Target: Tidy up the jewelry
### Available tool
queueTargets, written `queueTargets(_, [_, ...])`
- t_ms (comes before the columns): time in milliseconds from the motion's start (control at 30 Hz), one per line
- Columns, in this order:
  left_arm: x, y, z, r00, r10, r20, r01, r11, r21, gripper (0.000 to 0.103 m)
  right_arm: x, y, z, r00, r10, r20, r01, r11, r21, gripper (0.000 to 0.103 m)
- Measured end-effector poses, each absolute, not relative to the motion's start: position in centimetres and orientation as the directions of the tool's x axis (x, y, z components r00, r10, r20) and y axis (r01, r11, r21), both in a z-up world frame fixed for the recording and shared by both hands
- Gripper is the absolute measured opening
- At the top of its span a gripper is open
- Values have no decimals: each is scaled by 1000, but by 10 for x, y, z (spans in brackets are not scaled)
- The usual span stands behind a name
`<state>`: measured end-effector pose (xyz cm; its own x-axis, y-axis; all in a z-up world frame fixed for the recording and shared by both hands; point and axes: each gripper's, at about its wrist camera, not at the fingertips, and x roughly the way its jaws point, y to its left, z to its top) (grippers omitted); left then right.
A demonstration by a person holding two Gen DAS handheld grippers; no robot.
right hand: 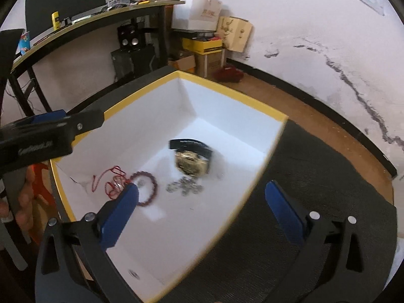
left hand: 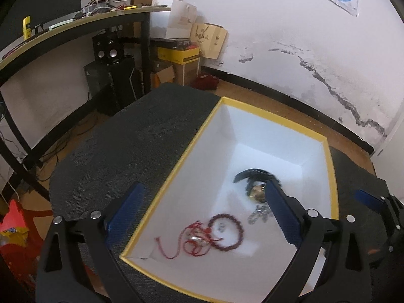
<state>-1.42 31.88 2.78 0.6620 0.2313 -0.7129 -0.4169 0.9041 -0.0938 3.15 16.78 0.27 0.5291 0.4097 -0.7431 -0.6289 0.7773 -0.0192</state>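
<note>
L gripper (left hand: 204, 202) & R gripper (right hand: 203, 197) both wide open, empty, over yellow-rimmed white box (left hand: 277, 118) on dark mat (left hand: 131, 136). Inside: red cord (left hand: 186, 242), bead bracelet (left hand: 228, 232), silver chain (right hand: 185, 186), gold watch (right hand: 192, 165).

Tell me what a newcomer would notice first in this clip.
The white box with a yellow rim on the dark mat dominates. Inside lie a red cord and dark red bead bracelet at the near end, and a gold watch mid-floor. Both hand-held grippers, left and right, are open.
</note>
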Motion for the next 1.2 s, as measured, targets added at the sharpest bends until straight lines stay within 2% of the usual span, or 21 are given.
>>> queueTargets(100, [-6, 295, 33, 676, 206, -707, -378, 921, -93, 95, 31, 137, 13, 556, 384, -737, -585, 811, -18, 97])
queueTargets(267, [6, 233, 42, 709, 128, -694, -262, 961, -90, 97, 30, 47, 22, 622, 281, -731, -418, 909, -6, 97])
queueTargets(433, [14, 158, 44, 725, 39, -688, -143, 985, -94, 97, 25, -46, 7, 654, 133, -745, -226, 974, -24, 97])
queueTargets(600, [16, 86, 32, 709, -22, -705, -30, 998, -61, 97, 27, -115, -10, 637, 81, -767, -97, 995, 25, 97])
queueTargets(867, [25, 34, 1, 672, -15, -740, 8, 1000, -13, 97, 26, -176, -33, 630, 25, -776, -2, 1000, 31, 97])
queueTargets(1200, [49, 11, -24, 632, -35, -774, 25, 999, -25, 97, 30, -193, -49, 615, 4, -789, 39, 999, 35, 97])
